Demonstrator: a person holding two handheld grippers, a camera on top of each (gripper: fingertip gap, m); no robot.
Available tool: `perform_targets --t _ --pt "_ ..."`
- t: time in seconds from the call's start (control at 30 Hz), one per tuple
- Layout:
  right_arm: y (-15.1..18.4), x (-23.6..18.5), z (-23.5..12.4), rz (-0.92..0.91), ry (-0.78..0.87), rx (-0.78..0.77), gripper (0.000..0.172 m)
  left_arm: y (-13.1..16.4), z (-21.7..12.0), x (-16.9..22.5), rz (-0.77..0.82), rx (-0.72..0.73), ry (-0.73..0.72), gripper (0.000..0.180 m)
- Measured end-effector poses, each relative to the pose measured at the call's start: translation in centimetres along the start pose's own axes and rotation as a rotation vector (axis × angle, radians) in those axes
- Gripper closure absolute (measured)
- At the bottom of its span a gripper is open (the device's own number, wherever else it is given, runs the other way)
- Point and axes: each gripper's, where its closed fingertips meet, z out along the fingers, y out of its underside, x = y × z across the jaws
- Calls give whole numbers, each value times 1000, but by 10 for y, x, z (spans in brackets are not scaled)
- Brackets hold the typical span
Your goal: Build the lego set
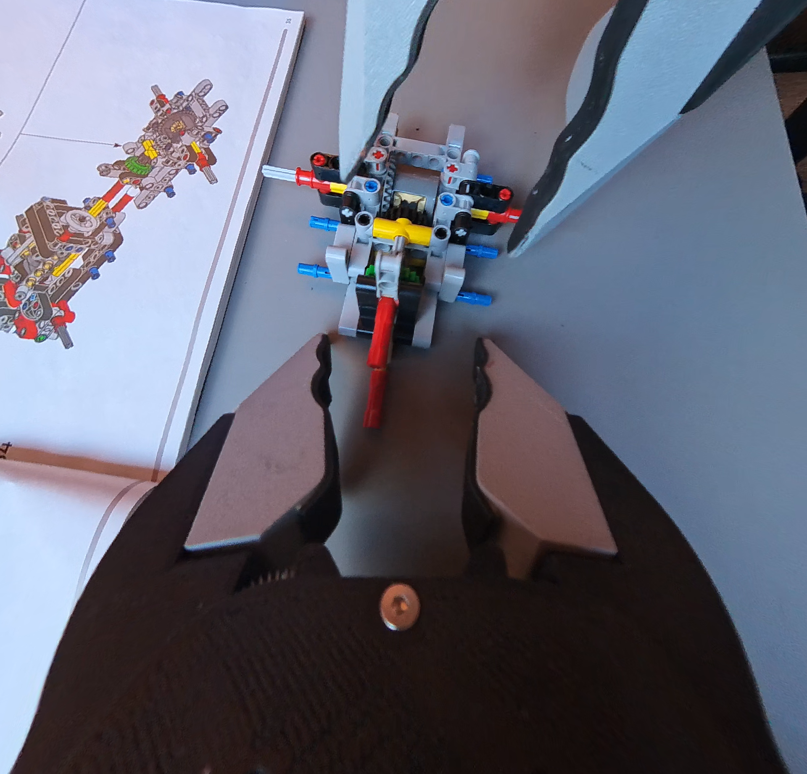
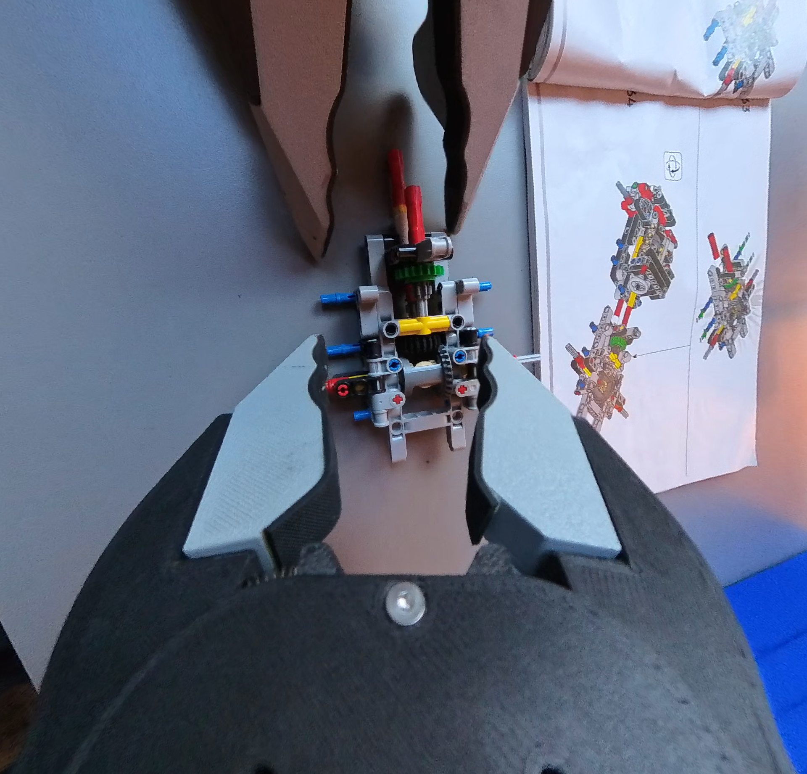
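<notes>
Right gripper [image 2: 399, 377] clamps the brick model [image 2: 419, 360] mid-frame, pads on both sides. Left gripper [image 1: 401, 360] gapes wide around red axles [image 1: 379, 360], touching nothing.

2 black textured tool [image 1: 399, 347] bodies, each with 1 silver screw [image 1: 399, 606], wedge fingers [image 2: 270, 443], wavy black pads [image 2: 484, 386].

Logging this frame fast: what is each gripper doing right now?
Left gripper: open, holding nothing; red axle lies between its jaws, untouched.
Right gripper: jaws around the brick gearbox assembly; grip cannot be told.
</notes>
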Motion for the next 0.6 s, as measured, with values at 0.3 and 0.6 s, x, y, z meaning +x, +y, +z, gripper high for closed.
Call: perform_targets --t 0.3,0.6 --pt "2 0 9 -42 -14 -34 101 -1 1 1 3 0 5 120" --pt "4 -1 15 -43 -56 -40 98 -3 4 3 10 -1 13 116"
